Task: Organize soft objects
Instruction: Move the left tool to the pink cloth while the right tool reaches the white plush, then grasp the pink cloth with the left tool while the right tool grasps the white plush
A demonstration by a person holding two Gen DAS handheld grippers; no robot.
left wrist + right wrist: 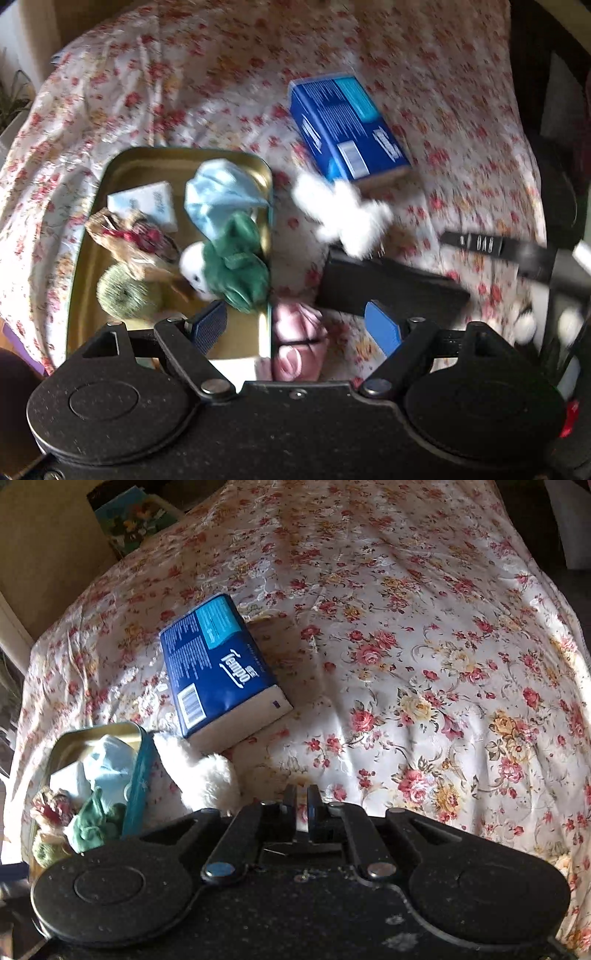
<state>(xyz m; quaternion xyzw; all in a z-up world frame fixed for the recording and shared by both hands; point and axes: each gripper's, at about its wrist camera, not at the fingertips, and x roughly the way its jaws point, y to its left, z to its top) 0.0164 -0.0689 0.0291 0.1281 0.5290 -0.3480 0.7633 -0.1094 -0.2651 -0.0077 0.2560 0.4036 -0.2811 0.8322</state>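
Observation:
A metal tin tray (92,221) on the floral cloth holds a light blue cloth (218,195), a green plush (236,266), a white packet (147,203), a brown-red knitted piece (129,240) and a green yarn ball (122,291). A white fluffy toy (343,214) lies right of the tray. A pink cloth bundle (295,339) lies by the tray's near right corner, between my left gripper's fingers. My left gripper (299,328) is open and empty above it. My right gripper (301,805) is shut and empty over the cloth, beside the white toy (207,771). The tray (136,775) shows at its left.
A blue Tempo tissue pack (347,125) lies behind the white toy; it also shows in the right wrist view (218,668). The other gripper's black body (388,288) sits right of the tray. The floral cloth (424,664) stretches right and far.

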